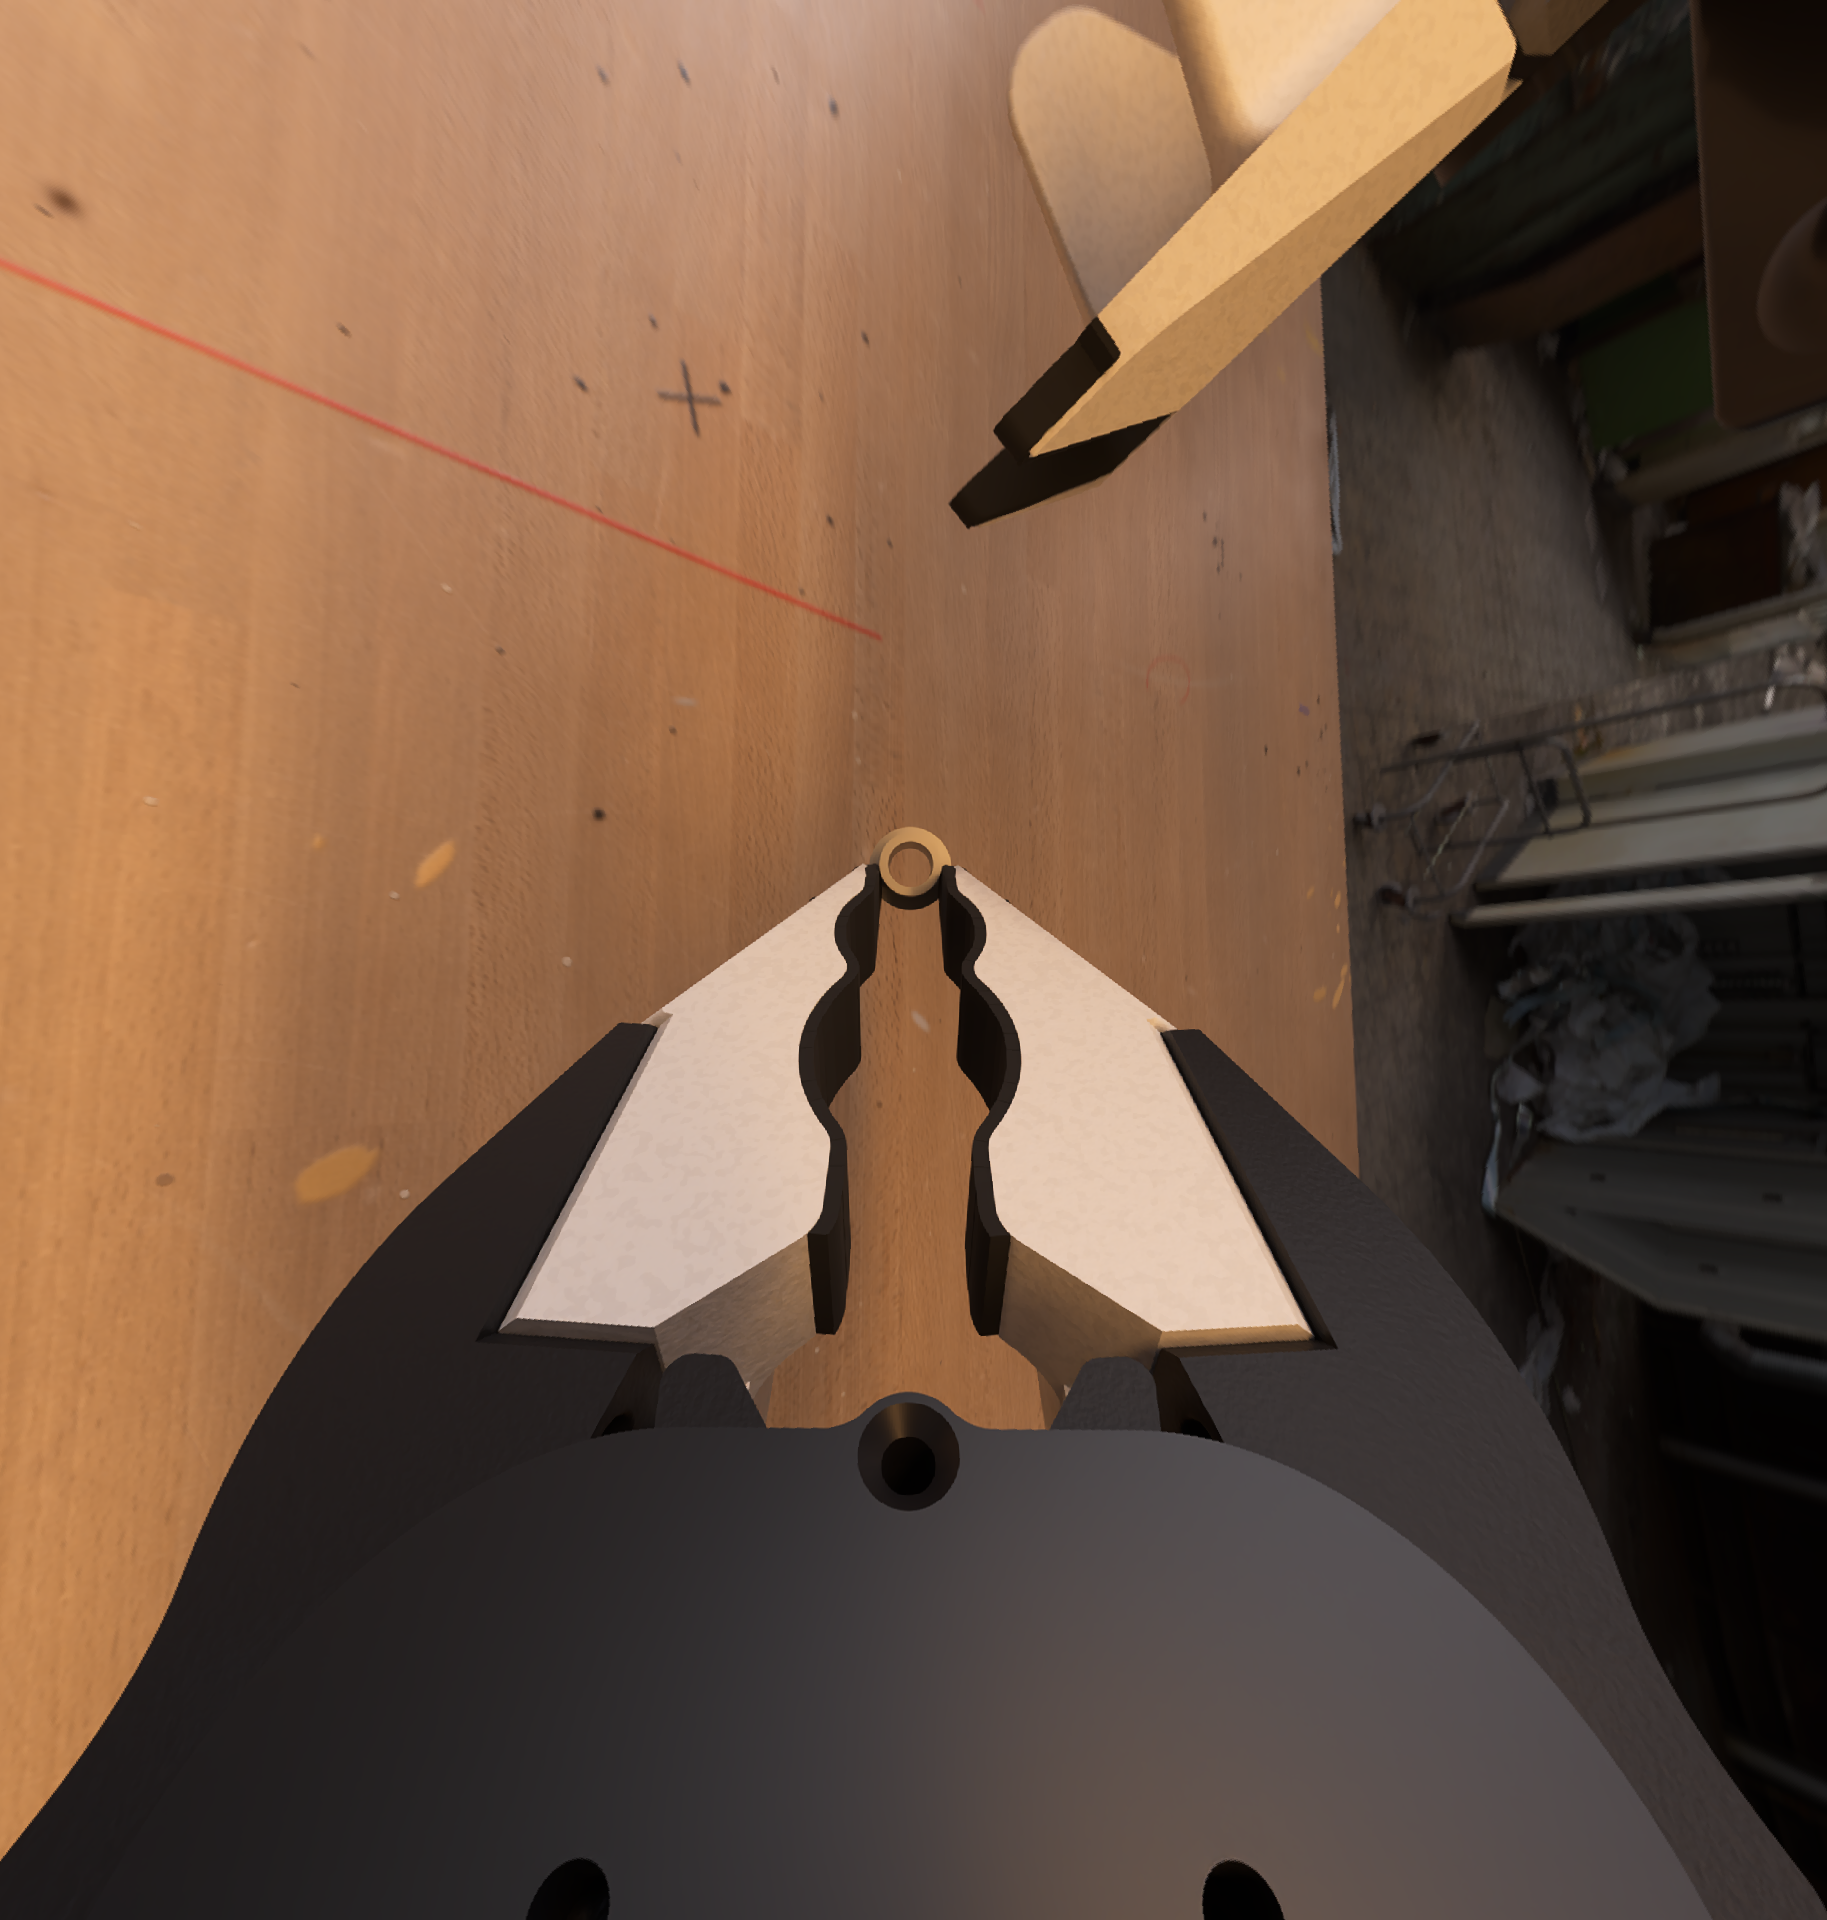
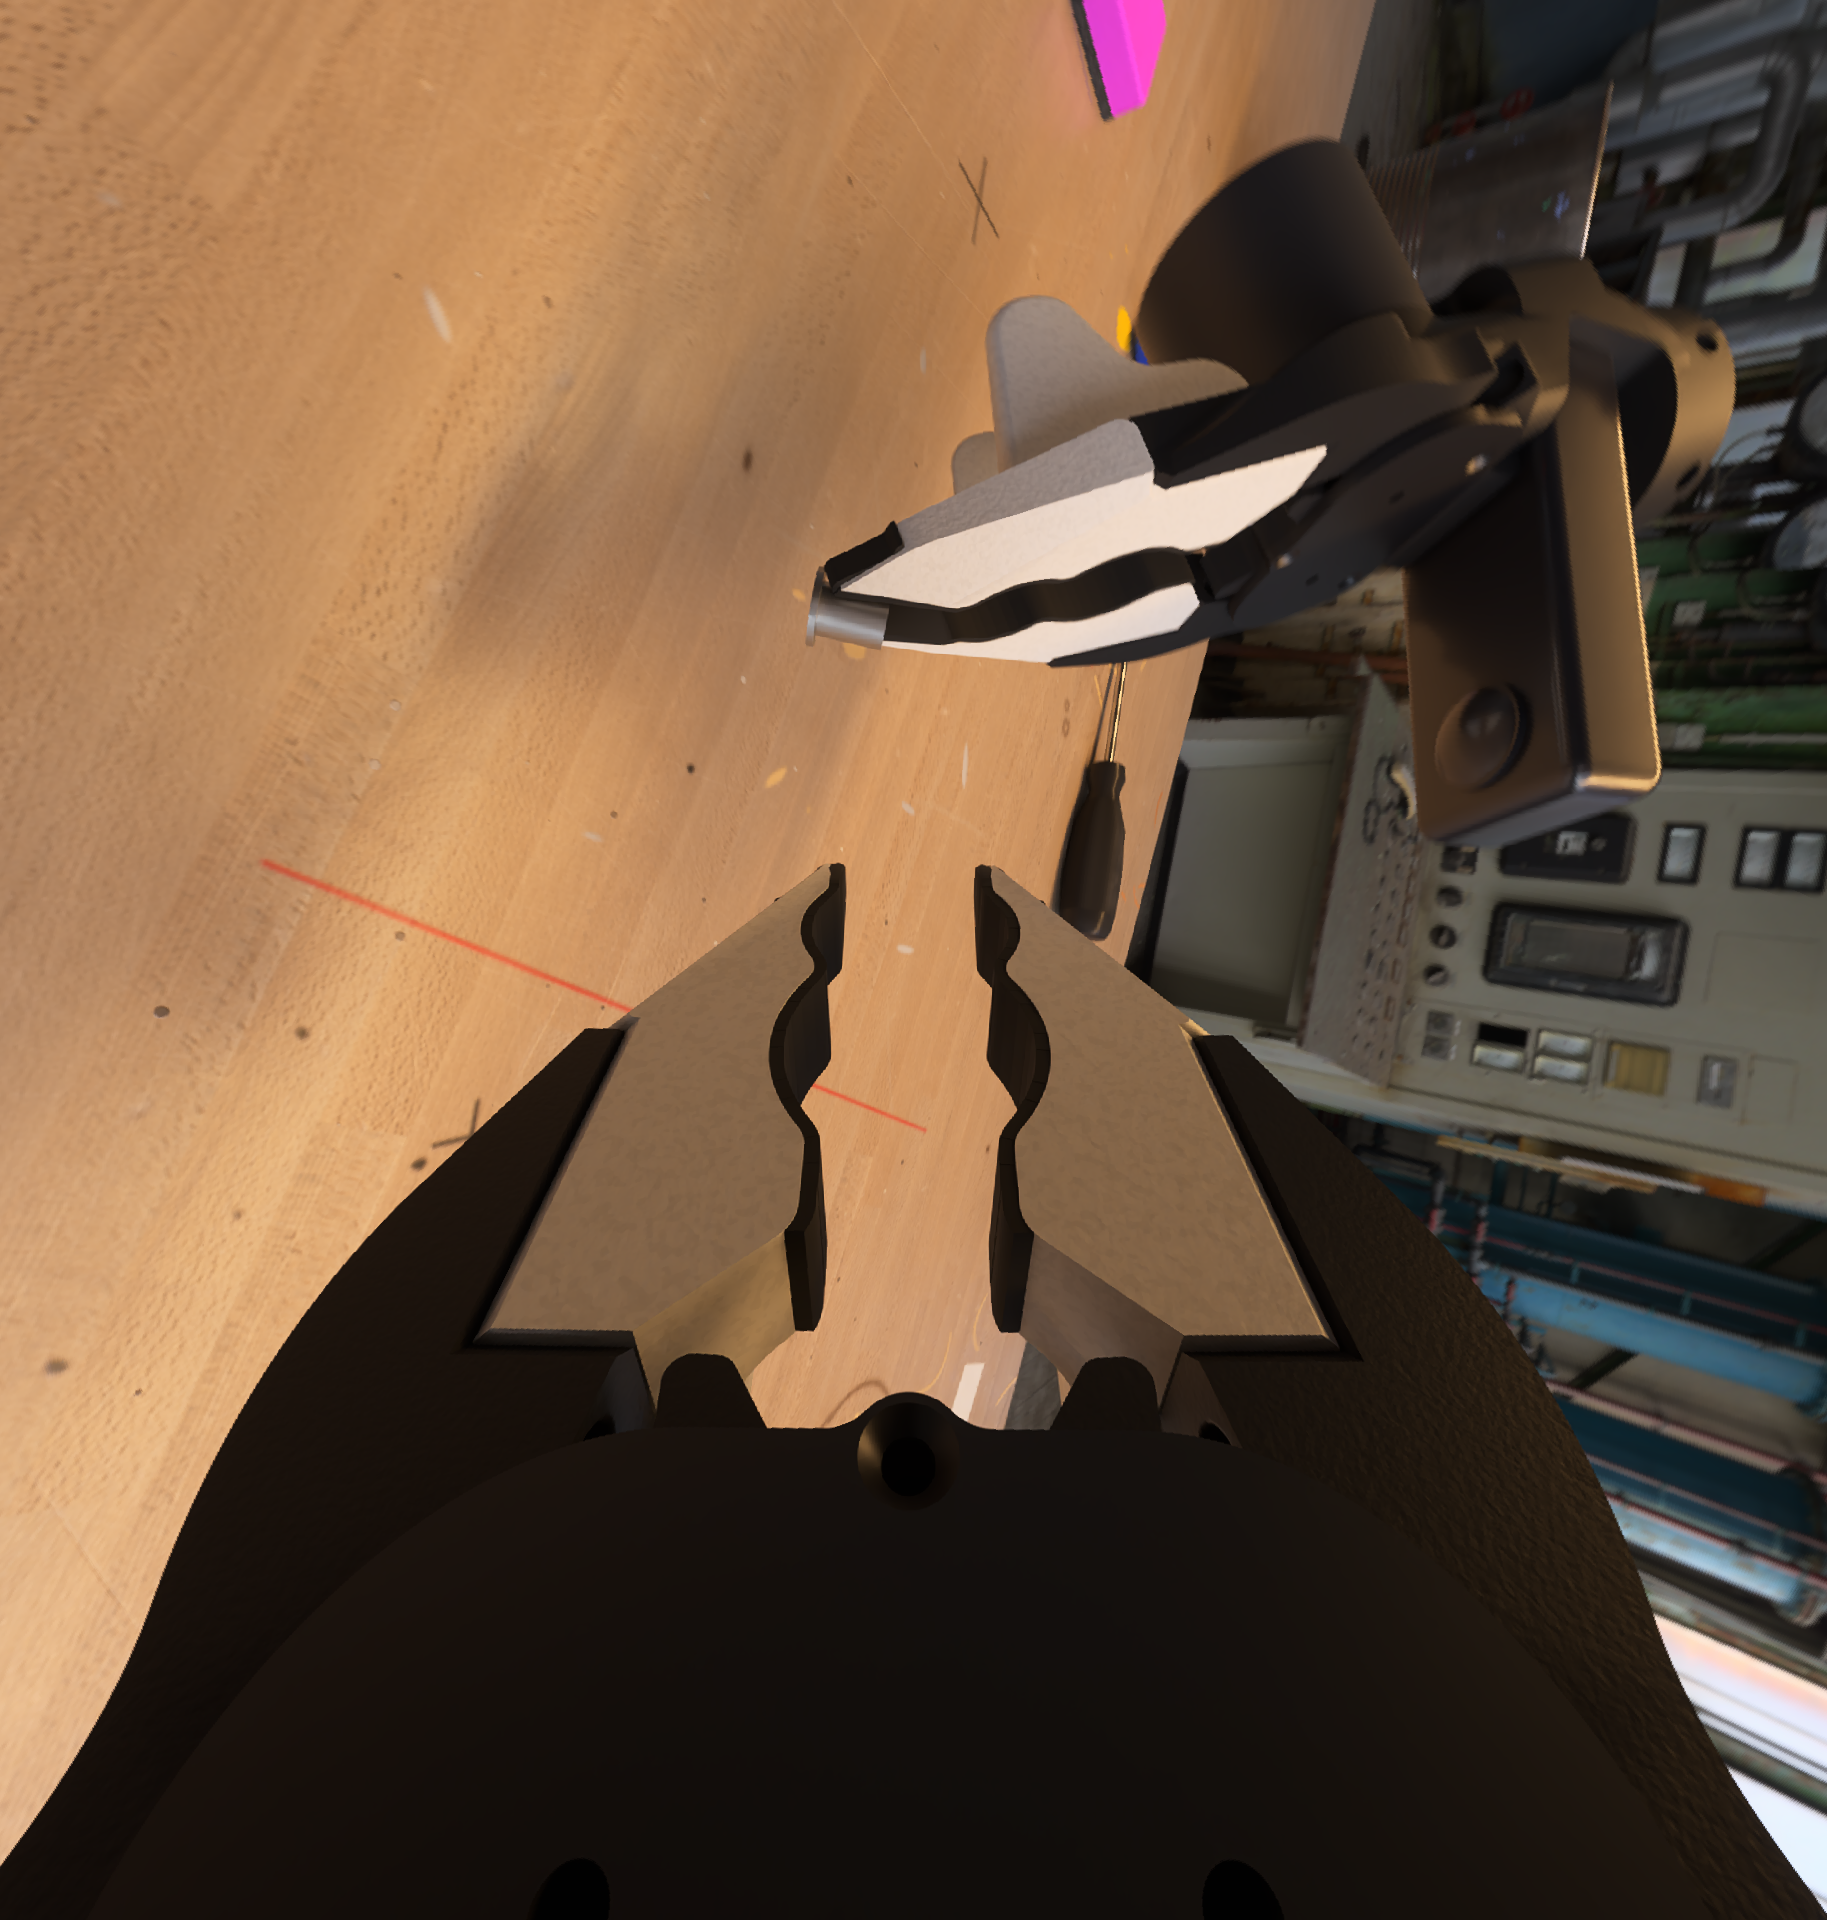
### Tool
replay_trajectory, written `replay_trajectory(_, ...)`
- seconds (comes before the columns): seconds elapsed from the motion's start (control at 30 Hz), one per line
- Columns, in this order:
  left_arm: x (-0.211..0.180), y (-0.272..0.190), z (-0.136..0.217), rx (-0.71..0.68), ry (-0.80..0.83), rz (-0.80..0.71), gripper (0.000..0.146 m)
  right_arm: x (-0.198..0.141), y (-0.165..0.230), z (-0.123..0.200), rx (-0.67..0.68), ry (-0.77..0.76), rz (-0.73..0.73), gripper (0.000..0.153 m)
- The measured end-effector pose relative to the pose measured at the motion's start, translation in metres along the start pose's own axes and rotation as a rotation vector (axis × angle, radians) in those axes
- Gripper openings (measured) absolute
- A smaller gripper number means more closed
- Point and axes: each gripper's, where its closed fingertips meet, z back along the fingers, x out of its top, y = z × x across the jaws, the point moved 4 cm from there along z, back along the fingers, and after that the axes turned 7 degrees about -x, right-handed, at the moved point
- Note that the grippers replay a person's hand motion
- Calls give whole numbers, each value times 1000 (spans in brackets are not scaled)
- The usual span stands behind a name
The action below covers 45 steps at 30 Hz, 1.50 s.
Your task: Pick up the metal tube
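Observation:
The metal tube [image 1: 911, 864] is a short hollow cylinder, seen end-on in the left wrist view between my left gripper's fingertips. My left gripper [image 1: 910, 875] is shut on it and holds it above the wooden table [image 1: 369, 727]. In the right wrist view the tube [image 2: 847, 621] shows as a grey stub sticking out of the left gripper [image 2: 836, 603], clear of the table. My right gripper [image 2: 910, 878] is open and empty, below and apart from the tube. It also shows in the left wrist view [image 1: 992, 488] at the upper right.
A black-handled screwdriver [image 2: 1094, 842] lies near the table's right edge. A magenta block [image 2: 1125, 47] lies at the far end. A thin red line [image 1: 421, 447] crosses the table. Workshop shelves and machinery [image 2: 1563, 987] stand beyond the edge.

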Motion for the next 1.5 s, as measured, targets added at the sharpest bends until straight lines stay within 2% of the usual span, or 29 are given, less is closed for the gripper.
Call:
replay_trajectory(0.3,-20,-6,-18,-54,200,-65,11,17,26,1,18,-107,39,25)
replay_trajectory(0.6,-18,2,-39,-65,247,-93,11,13,41,9,57,-90,134,25)
replay_trajectory(0.9,-1,-3,-37,-112,104,-209,11,25,36,26,44,-149,171,24)
replay_trajectory(1.07,0,-17,-40,-165,111,-318,11,21,29,33,67,-151,87,25)
replay_trajectory(1.23,18,-29,-30,-213,-51,-329,11,1,20,35,-12,-30,-17,27)
replay_trajectory(1.37,21,-34,-39,-143,0,-375,11,0,25,34,21,-27,18,26)
replay_trajectory(1.5,27,-30,-41,-82,-18,-369,11,2,22,39,1,-40,58,26)
